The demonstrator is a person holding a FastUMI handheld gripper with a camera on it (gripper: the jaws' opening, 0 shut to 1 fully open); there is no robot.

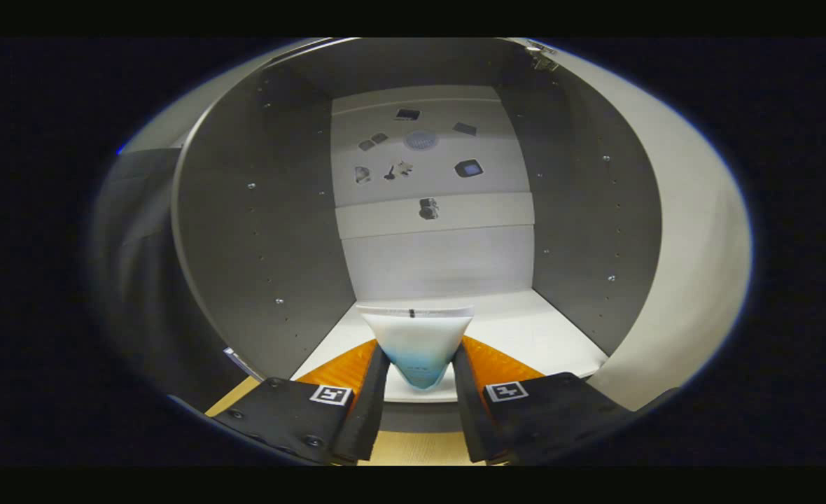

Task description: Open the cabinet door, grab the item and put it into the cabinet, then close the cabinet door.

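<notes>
The cabinet stands open straight ahead, with grey side walls and a white floor panel. Its white door is swung out to the right. My gripper holds a white tube with a blue lower end, flat crimped end pointing up and forward. Both black fingers press on the tube's sides. The tube hangs just over the front edge of the cabinet floor.
Several small dark stickers dot the white back panel of the cabinet. A wooden surface lies below the fingers. Dark cloth hangs to the left of the cabinet.
</notes>
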